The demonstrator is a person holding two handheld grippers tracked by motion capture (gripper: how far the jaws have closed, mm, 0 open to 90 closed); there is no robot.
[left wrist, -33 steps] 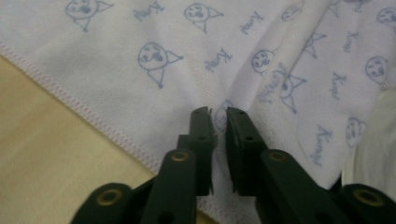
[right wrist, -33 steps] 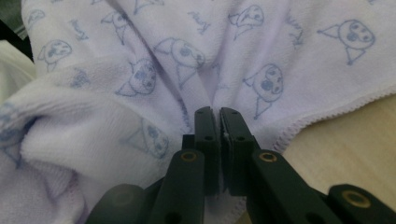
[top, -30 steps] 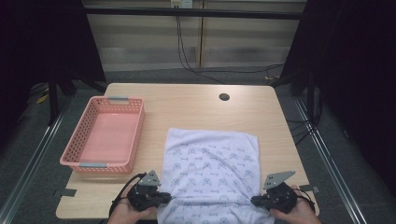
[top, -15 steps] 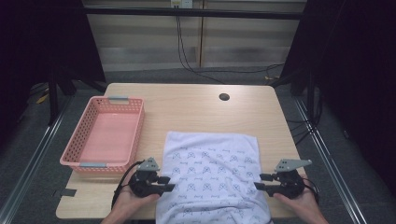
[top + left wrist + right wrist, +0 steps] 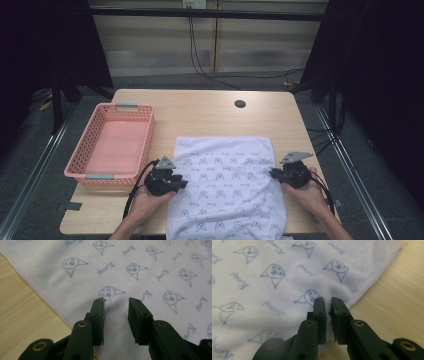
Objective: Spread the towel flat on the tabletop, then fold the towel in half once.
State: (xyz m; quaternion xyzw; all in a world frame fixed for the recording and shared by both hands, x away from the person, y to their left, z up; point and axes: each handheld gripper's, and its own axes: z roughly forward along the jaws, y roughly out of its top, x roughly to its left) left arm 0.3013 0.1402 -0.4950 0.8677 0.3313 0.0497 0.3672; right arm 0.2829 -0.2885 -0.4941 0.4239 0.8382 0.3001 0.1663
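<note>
White printed towel (image 5: 227, 190) flat on bench (image 5: 200, 112), near edge overhanging. Left tongs (image 5: 116, 307) agape over left hem, closing. Right tongs (image 5: 327, 305) pinching right hem. Step: gripping side edges. Next: left must bite hem, then lift together, probably to fold.

The towel (image 5: 227, 187) is white cloth printed with rows of small blue cartoon faces and script words, hemmed with a pale stitched edge. It lies spread flat on the wooden table (image 5: 200, 115), occupying the centre toward 6 o'clock, with its near end hanging over the table edge. Shallow wrinkles gather toward its 3 o'clock edge.
</note>
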